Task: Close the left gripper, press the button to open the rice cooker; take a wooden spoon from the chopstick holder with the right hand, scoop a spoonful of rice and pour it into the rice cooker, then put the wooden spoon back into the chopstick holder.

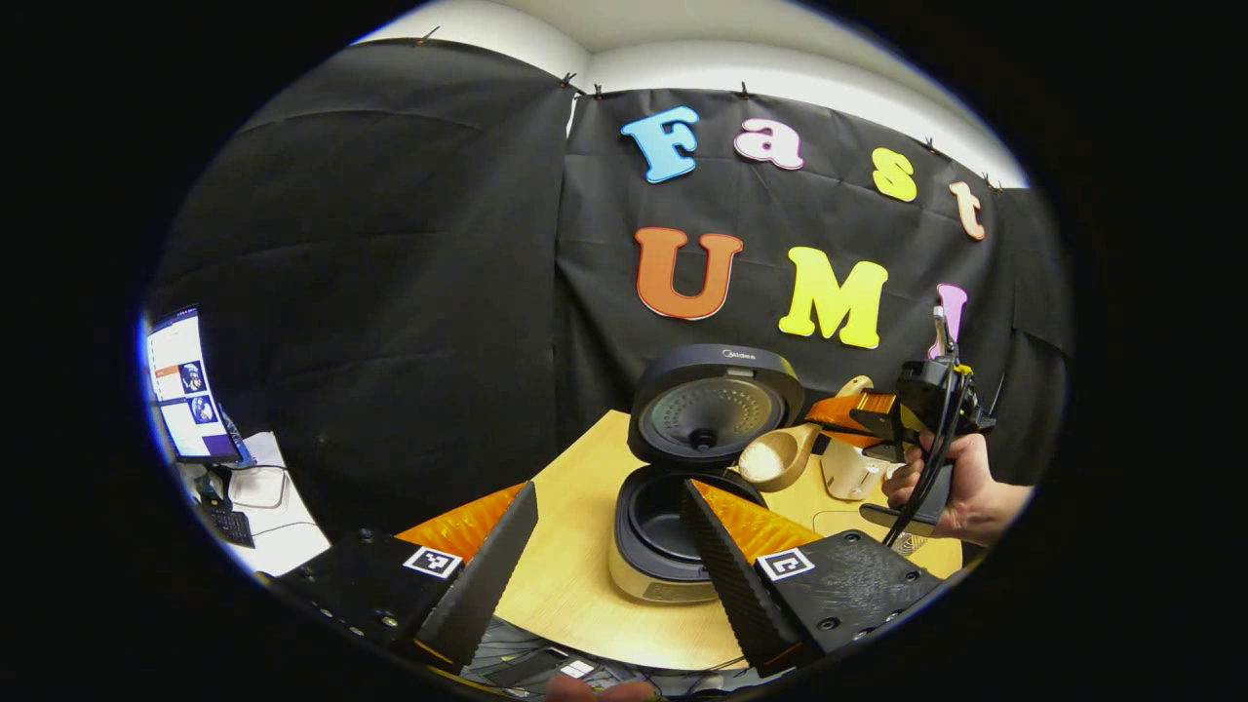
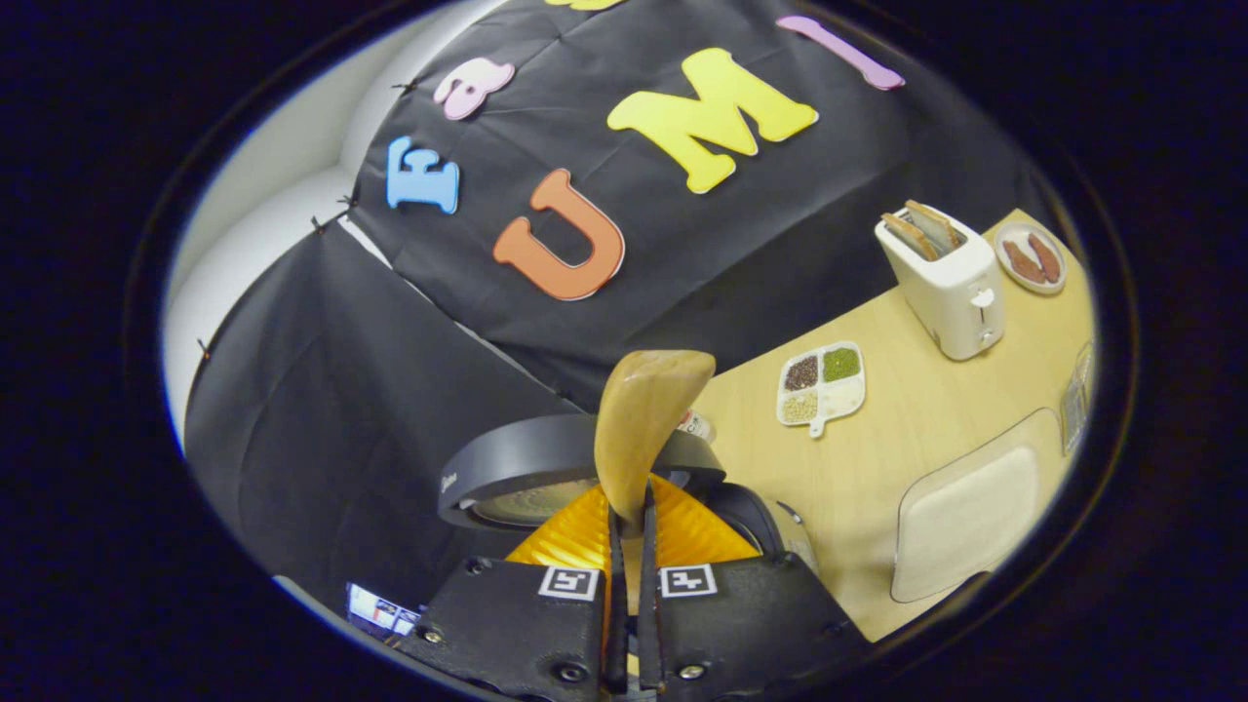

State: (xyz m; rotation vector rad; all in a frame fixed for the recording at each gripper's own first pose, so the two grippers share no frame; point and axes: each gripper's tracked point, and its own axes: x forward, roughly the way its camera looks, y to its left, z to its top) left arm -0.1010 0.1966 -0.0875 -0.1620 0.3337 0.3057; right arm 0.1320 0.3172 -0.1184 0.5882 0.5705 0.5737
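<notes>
The rice cooker (image 1: 655,575) stands on the wooden table (image 1: 570,575) with its lid (image 1: 717,405) raised and its dark inner pot (image 1: 663,517) exposed. My left gripper (image 1: 609,492) is open, its fingers spread just in front of the cooker and holding nothing. Farther right, a hand (image 1: 965,492) holds my right gripper (image 1: 829,416), shut on the handle of the wooden spoon (image 1: 780,456). The spoon's bowl carries white rice and hovers by the pot's right rim. In the right gripper view, my right gripper (image 2: 632,507) clamps the spoon (image 2: 643,429) above the cooker's lid (image 2: 546,468).
A pale holder (image 1: 850,470) stands behind the spoon. On the table to the right sit a clear tub of rice (image 2: 965,517), a divided dish of grains (image 2: 822,383), a white toaster (image 2: 946,278) and a small plate (image 2: 1032,258). A monitor (image 1: 180,385) glows far left.
</notes>
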